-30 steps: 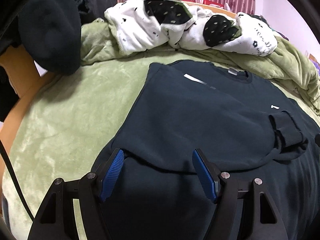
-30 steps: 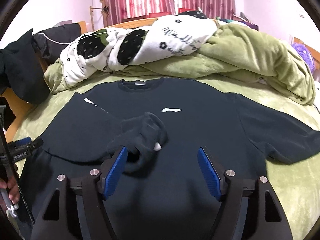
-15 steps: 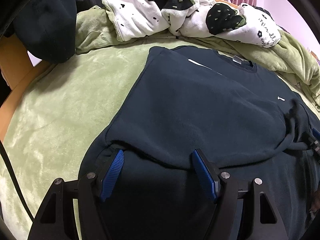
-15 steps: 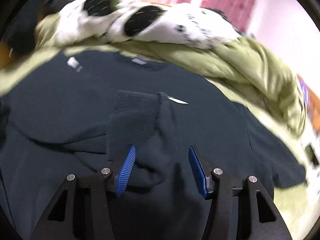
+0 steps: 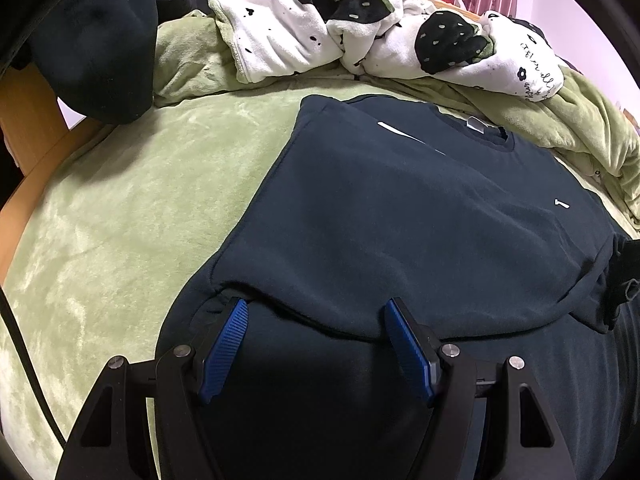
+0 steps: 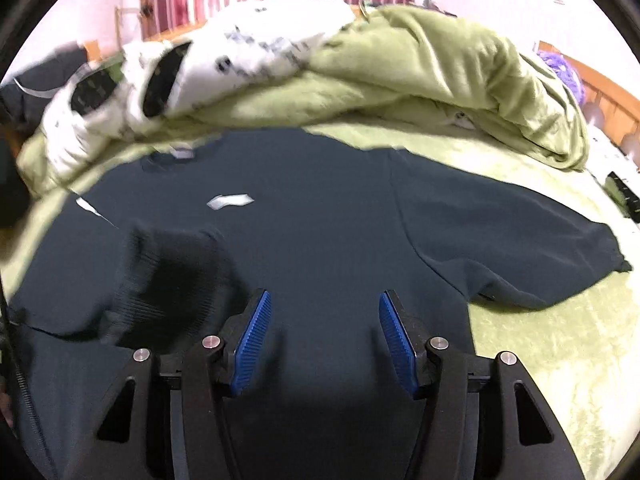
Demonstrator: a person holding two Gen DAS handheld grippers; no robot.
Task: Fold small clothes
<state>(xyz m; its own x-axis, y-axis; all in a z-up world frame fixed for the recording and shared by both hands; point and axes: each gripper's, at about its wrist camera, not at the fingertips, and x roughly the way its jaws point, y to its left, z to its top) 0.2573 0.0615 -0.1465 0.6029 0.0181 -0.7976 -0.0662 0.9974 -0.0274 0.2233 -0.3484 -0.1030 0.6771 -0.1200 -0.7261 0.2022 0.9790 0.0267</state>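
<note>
A dark navy sweatshirt (image 5: 420, 216) lies flat on a green blanket (image 5: 132, 208), neck toward the far side. Its left sleeve is folded across the chest, with the ribbed cuff (image 6: 168, 276) lying left of the small white logo (image 6: 230, 201). The other sleeve (image 6: 520, 248) stretches out to the right. My left gripper (image 5: 314, 312) is open and empty, low over the folded sleeve's lower edge. My right gripper (image 6: 324, 312) is open and empty over the shirt's lower middle, just right of the cuff.
A white and black patterned blanket (image 5: 360, 40) and a bunched green duvet (image 6: 440, 80) lie behind the shirt. A dark garment (image 5: 92, 52) hangs at the far left by the wooden bed frame (image 5: 24, 120). A dark remote-like object (image 6: 622, 196) lies at the right edge.
My right gripper has swung right, off the cuff, which now lies flattened to its left. My left gripper has edged forward over the sleeve's edge and stays open.
</note>
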